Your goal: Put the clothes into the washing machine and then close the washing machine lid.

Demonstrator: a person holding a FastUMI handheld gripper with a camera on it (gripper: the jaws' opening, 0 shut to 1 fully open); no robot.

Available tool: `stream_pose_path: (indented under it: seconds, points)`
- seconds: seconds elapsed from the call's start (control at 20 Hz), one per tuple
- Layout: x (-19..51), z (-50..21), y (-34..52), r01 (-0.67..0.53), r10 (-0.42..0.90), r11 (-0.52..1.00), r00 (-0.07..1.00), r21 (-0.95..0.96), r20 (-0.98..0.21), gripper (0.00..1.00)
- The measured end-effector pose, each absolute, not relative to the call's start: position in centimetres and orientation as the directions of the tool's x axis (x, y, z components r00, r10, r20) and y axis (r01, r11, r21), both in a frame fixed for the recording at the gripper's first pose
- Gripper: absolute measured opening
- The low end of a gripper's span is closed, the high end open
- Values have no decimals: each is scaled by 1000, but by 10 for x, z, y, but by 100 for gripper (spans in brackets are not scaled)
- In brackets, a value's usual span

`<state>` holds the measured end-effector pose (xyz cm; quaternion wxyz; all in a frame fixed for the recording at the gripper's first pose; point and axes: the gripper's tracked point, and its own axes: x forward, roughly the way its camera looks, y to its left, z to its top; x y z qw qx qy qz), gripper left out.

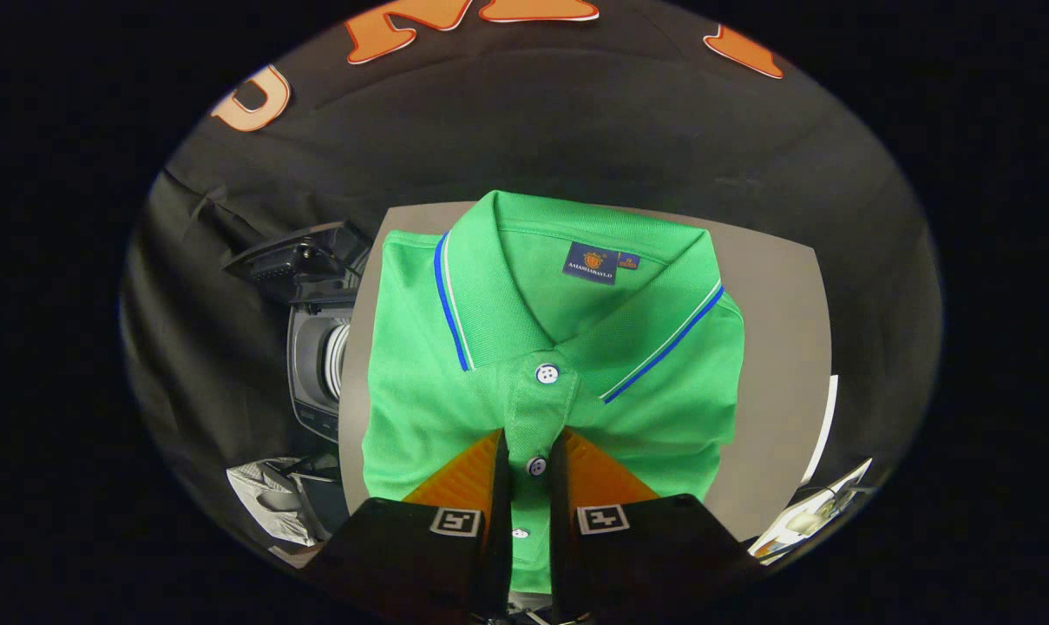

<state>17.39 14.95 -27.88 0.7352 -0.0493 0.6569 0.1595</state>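
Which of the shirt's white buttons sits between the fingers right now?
The middle button on the green polo shirt lies in the narrow gap of the hand-held gripper; the top button is beyond the fingertips.

Gripper point(529, 438) pointing forward and down, fingers near-parallel — a narrow gap between them, tips not touching

1 green polo shirt point(550, 347), 3 white buttons on placket; 1 washing machine point(316, 347), lid up; 1 grey table point(776, 347); 1 gripper point(530, 456), 2 fingers narrowly apart.
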Motion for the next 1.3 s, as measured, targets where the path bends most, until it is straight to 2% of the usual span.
stream_pose_path:
  seconds: [0.15,0.35,0.5,0.65,0.8,0.95,1.15,1.3]
  points:
    - [176,-278,148,-272,269,938,179,215,-946,9]
    - [182,-275,152,-289,397,913,460,288,-794,8]
    - [193,-275,157,-302,441,896,686,325,-578,8]
    - [205,-254,161,-338,461,871,815,358,-352,8]
    - [214,-224,165,-401,482,845,858,353,-179,8]
    - [206,-188,163,-465,510,822,858,329,-64,8]
    - [158,-129,187,-536,551,800,834,270,24,8]
    - [124,-89,231,-544,548,808,835,224,53,8]
